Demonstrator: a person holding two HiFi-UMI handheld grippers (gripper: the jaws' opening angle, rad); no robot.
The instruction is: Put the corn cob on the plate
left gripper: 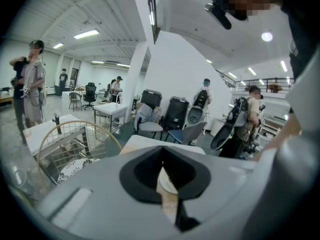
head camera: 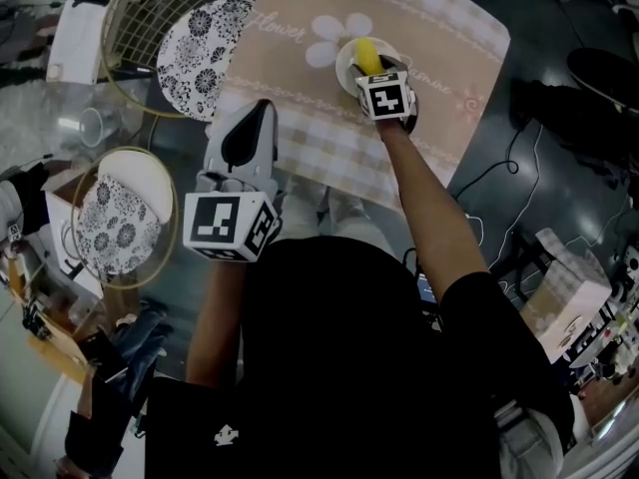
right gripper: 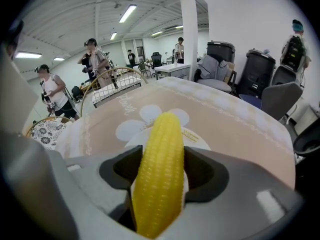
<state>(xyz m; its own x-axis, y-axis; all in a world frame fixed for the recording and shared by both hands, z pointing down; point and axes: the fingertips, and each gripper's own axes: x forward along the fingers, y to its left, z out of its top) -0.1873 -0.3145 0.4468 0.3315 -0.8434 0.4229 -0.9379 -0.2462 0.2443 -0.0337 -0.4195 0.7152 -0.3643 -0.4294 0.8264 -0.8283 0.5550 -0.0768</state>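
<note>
A: The right hand-held gripper, what does it have?

B: It has the corn cob. The jaws stand wide and press on it from both sides, and the yellow tip sticks out in front of them.

A: And where is the corn cob now?

B: Above the small white plate, held at a slant. If it touches the plate, I cannot tell.

A: What is under the plate?

B: A beige placemat with a white flower print.

A: And the left hand-held gripper?

B: It is nearer to the person, at the placemat's edge. Its jaws are together and nothing is between them.

A: Anything more to the left?

B: Two black-and-white patterned plates, each one in a gold wire basket.
</note>
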